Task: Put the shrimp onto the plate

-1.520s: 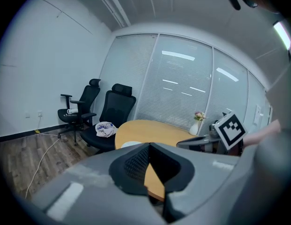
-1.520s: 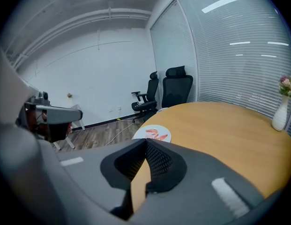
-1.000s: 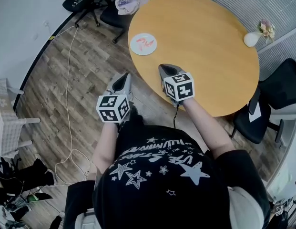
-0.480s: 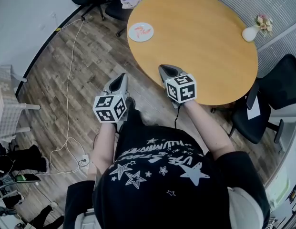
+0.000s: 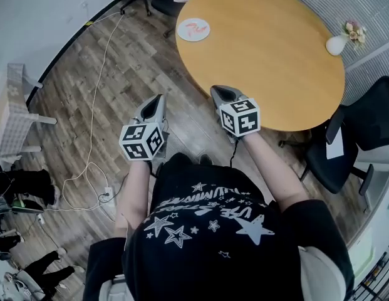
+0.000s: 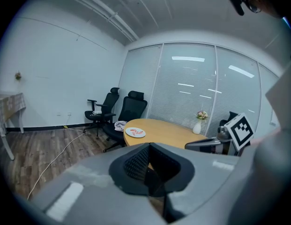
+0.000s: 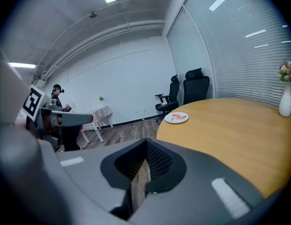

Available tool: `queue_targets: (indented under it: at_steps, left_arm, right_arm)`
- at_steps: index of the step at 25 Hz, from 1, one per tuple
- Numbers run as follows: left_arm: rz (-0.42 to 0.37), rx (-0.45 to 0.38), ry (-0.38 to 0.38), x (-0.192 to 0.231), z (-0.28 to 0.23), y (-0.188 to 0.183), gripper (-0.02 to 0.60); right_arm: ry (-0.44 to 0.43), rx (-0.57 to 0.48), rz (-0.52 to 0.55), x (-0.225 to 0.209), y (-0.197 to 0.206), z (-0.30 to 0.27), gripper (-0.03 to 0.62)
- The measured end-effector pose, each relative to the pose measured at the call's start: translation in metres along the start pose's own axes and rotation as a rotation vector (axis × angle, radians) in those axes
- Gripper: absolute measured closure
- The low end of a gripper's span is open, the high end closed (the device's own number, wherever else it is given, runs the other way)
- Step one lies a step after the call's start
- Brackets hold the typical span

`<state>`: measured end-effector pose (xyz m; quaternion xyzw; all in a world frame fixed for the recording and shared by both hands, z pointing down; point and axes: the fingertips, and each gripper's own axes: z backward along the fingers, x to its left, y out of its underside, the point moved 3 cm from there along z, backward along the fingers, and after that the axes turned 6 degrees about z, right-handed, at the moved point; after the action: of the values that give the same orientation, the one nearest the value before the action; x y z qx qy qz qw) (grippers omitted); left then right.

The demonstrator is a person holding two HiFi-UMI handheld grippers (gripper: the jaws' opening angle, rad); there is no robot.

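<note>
A white plate (image 5: 193, 29) with orange-pink shrimp (image 5: 194, 27) on it lies at the far left edge of the round wooden table (image 5: 269, 61). The left gripper view shows the plate (image 6: 135, 133) far ahead, and so does the right gripper view, with the plate (image 7: 176, 118) at a distance. My left gripper (image 5: 155, 98) hangs over the wood floor, left of the table, shut and holding nothing. My right gripper (image 5: 220, 91) hovers at the table's near edge, also shut with nothing in it. Both are well short of the plate.
A white vase with flowers (image 5: 339, 42) stands at the table's far right edge. Black office chairs stand to the right (image 5: 363, 127) and beyond the table (image 6: 130, 111). A white cable (image 5: 94, 105) trails across the floor on the left, near a light table (image 5: 9, 115).
The plate has slid farther up and away in the head view as the person and camera shifted back from the table. Both grippers stay shut, and the left one has dropped slightly lower left.
</note>
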<state>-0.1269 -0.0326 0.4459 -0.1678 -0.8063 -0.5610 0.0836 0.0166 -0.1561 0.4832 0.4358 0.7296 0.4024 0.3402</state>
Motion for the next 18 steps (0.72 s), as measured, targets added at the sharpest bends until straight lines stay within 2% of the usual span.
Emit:
queue_targets:
  at_steps: [9,18]
  left_arm:
    - [0.046,0.032,0.015,-0.006,0.025,0.031,0.580]
    - [0.088,0.047,0.012,-0.003,0.091,0.065,0.580]
  right_arm:
    - [0.000,0.028,-0.013,0.019,0.017,0.005,0.592]
    - [-0.009,0.040,-0.015,0.080,0.038,0.031,0.592]
